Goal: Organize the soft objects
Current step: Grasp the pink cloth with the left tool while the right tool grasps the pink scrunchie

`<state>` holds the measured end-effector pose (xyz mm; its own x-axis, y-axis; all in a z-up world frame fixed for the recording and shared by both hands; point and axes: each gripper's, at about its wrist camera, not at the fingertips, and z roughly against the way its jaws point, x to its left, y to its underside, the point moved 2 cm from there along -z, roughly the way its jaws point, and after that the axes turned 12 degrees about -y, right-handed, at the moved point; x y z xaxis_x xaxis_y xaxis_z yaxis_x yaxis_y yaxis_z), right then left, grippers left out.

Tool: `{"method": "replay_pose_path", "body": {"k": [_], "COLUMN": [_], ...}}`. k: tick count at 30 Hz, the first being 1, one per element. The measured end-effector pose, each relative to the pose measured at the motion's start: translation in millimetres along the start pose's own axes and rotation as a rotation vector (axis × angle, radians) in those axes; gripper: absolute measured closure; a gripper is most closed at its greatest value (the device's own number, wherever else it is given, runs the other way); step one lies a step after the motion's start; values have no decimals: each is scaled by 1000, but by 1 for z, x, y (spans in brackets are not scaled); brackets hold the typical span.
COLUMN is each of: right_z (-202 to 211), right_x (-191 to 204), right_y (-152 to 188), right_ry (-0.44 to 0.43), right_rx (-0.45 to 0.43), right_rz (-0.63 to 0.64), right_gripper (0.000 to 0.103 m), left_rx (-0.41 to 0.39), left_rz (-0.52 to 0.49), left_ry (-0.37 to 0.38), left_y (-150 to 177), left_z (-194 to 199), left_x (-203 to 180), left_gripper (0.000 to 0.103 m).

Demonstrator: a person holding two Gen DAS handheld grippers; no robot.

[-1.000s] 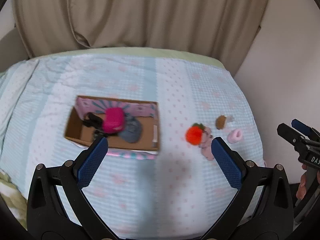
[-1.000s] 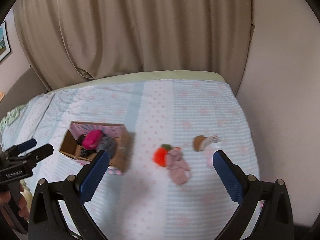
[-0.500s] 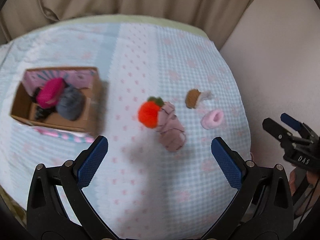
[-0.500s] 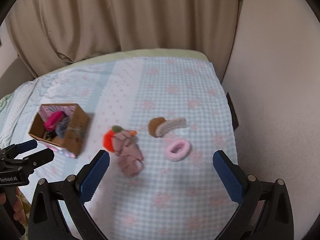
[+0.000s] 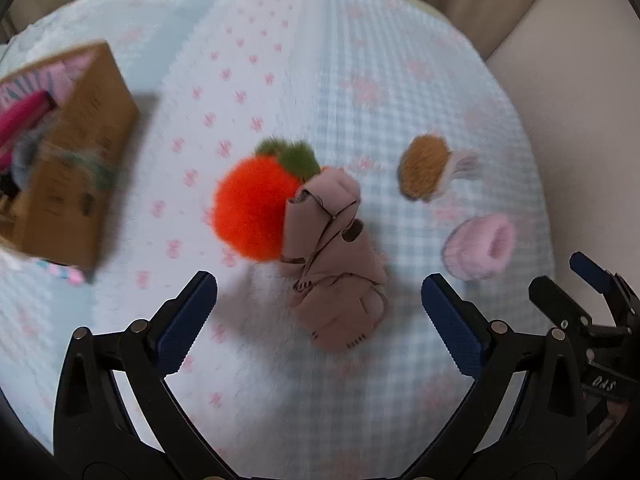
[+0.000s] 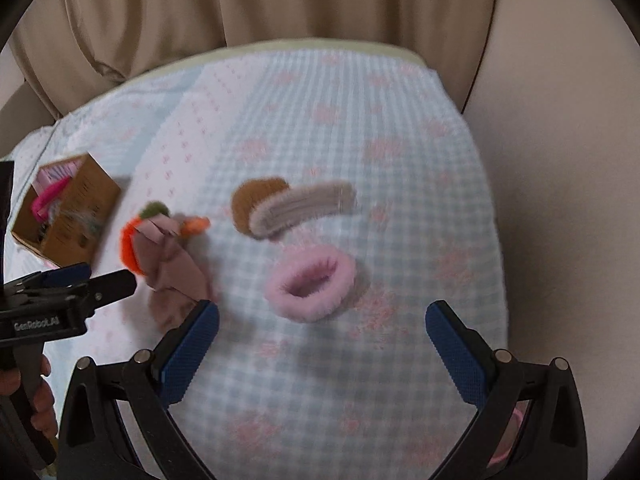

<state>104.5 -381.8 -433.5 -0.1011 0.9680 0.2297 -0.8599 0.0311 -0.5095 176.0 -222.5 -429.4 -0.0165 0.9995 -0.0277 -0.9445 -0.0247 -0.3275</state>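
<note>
While both grippers hang over the bed (image 6: 400,128), neither one holds a thing. The left gripper (image 5: 319,306) has its two blue pads spread wide apart, with nothing between them. It hovers just above a dusty pink cloth toy (image 5: 332,256) that lies crumpled on the bed cover. The right gripper (image 6: 322,330) is spread wide too and grasps nothing. It hovers on the near side of a fuzzy pink hair band (image 6: 310,286).

A fluffy orange ball with green leaves (image 5: 256,212) touches the left side of the pink cloth toy. To the right and a bit farther off lies a brown and grey fuzzy thing (image 6: 280,208). The pink hair band sits just on the near side of it, and the two are close but look apart. All four soft things lie on the bed cover, which is pale blue and white with small pink marks.

Far to the left stands a brown cardboard box (image 6: 80,208), open at the top. Something bright pink (image 6: 48,198) shows inside it, along with some grey fluff, but the blur hides what they are. The box is well apart from the loose soft things.

Beige curtains (image 6: 240,0) hang behind the far edge of the bed. A plain wall (image 6: 560,160) is on the right. A hand (image 6: 40,400) grips the left gripper's handle.
</note>
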Motion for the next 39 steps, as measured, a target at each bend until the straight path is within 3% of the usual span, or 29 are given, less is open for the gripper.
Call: {"method": "replay_pose_path", "body": {"k": [6,8,12,13,15,17,19,20,26,39], "right_z": [-45,-54,-71,-73,-76,-81,-86,-87,-83,-30], "right_x": [-12,-13,-16,-15,-14,-13,-12,-10,-4,12], "right_y": [4,4,2,1,-1,-3,-3,-3,-4,-10], "right_ry": [-29,-35,-53,-56,-59,-62,-78,-78,-63,-49], "right_rx": [30,33,31,27,29,47,68,71,67,-33], "right_rz": [23,31,56,68,82,91,88,88,90,37], "right_gripper": [0,0,0,2,10,28,42,44,64,66], "left_rx": [34,36,59,61,45,41,43,47,57,-20], "left_rz": [19,21,12,7,-3,-13,-14,-10,-8,-25], "left_ry": [-6,-8,-8,-16,-26,-34,-28,-18,15,63], "left_y": [4,4,5,5,6,7,6,5,0,-6], "left_z": [-51,-61,-81,-83,-83,-82,-81,-81,-76,-25], "left_x": [-13,-15,-22,-23,-25,-26,-26,-25,-22,-25], "left_gripper": [7,21,26,32,42,54,59,61,70,73]}}
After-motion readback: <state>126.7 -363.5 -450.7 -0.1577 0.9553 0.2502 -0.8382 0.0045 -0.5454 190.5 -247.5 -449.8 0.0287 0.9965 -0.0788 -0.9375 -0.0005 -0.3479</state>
